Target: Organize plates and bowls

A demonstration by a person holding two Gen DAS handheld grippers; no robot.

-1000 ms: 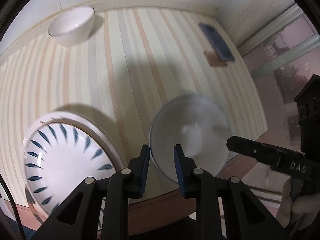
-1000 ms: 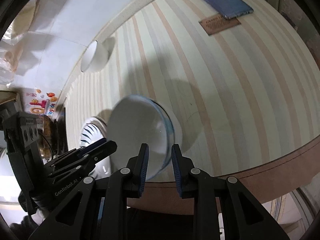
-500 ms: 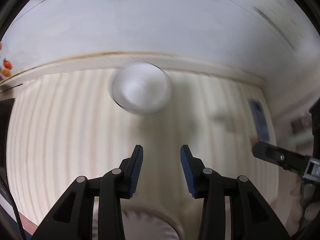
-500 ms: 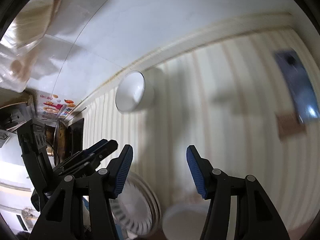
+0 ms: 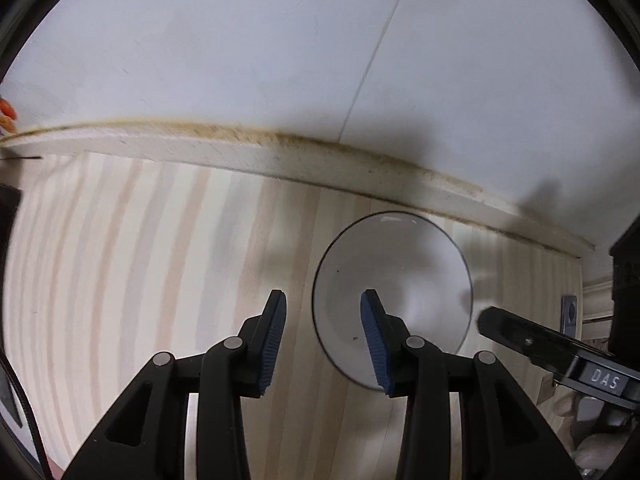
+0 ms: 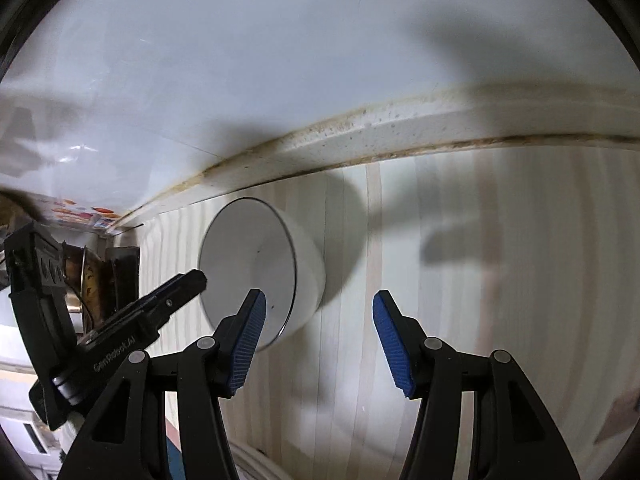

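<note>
A plain white bowl (image 5: 400, 280) stands on the striped tabletop (image 5: 140, 280) close to the back wall. My left gripper (image 5: 325, 338) is open just above it, and the bowl's left rim shows between the blue pads; the right pad (image 5: 374, 340) overlaps the bowl's inside. In the right wrist view the same bowl (image 6: 248, 264) sits left of centre. My right gripper (image 6: 320, 340) is open wider, its left pad (image 6: 248, 336) over the bowl's near rim. Nothing is gripped by either. Each gripper shows in the other's view: the right one (image 5: 540, 346), the left one (image 6: 120, 320).
The white wall (image 5: 280, 60) and its stained trim strip (image 5: 320, 156) run right behind the bowl. A phone (image 5: 568, 314) peeks in at the far right. Dark clutter (image 6: 92, 276) stands off the table's left end. A pale curved rim (image 6: 252, 458) lies at the bottom edge.
A second ago both grippers were shut on another white bowl's rim near the front edge. Both let go, opened and swept to the far bowl by the wall, which now fills the foreground.
</note>
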